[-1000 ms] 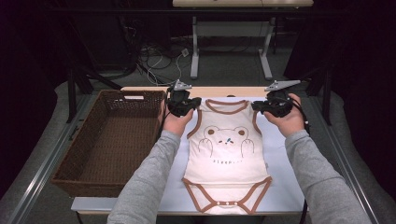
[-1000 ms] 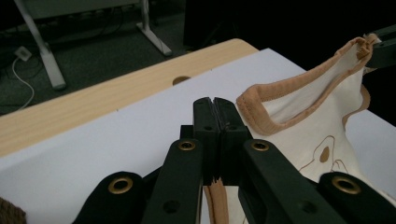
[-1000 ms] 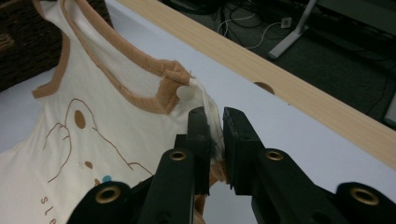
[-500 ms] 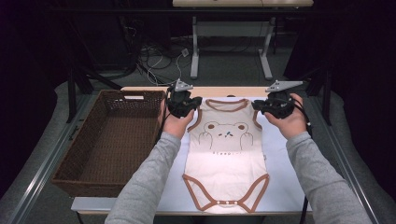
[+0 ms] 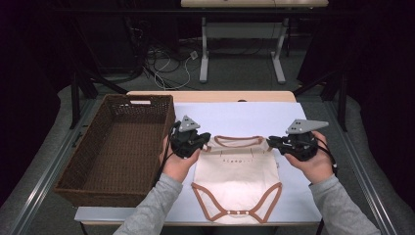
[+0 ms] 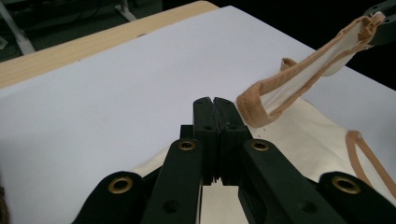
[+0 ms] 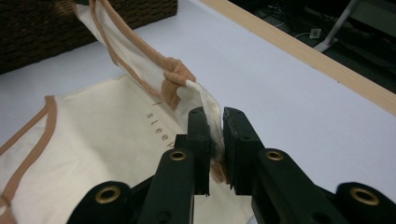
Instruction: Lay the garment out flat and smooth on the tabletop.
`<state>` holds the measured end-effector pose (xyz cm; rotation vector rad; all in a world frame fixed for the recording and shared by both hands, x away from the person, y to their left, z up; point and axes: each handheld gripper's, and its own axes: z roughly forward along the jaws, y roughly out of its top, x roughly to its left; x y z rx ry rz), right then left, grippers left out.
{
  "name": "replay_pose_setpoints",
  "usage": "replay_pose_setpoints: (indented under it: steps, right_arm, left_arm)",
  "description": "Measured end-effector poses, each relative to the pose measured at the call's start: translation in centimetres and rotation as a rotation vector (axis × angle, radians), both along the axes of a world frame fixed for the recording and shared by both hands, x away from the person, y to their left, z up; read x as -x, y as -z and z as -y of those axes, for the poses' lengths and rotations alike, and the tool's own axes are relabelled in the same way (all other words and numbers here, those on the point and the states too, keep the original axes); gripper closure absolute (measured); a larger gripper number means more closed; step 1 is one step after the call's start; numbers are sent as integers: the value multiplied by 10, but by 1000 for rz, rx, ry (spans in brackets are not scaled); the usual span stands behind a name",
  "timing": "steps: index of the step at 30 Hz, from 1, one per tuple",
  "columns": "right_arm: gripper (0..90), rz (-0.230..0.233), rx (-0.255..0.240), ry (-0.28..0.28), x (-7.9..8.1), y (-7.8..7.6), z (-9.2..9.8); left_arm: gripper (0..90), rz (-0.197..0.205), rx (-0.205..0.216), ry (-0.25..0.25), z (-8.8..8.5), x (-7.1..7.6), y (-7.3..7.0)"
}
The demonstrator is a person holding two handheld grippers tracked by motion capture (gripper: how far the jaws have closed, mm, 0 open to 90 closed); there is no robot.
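Careful: your right gripper [image 7: 215, 122] pinches only a thin shoulder edge of the bodysuit [image 5: 240, 181], so a tug could slip it and skew the fold. Left gripper [image 6: 215, 116], jaws pressed on the other shoulder, mirrors it; both hands low, top half lifted over the mat [image 5: 244, 117].

Cream bodysuit [image 5: 237, 171] (brown trim), top folded over
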<state>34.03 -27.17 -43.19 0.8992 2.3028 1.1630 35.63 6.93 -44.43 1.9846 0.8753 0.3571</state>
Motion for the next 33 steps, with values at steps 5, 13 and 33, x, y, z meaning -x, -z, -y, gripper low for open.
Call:
replay_pose_setpoints:
  steps: [5,13,33]
  right_arm:
    - [811,-10,5,-36,23,9,2]
    - [811,-41,12,-78,61,32,5]
    - [811,-56,40,-148,117,69,2]
  left_arm:
    - [887,10,23,35,-6,23,7]
    - [887,15,0,93,-10,57,27]
    - [888,-26,-9,177,-22,114,67]
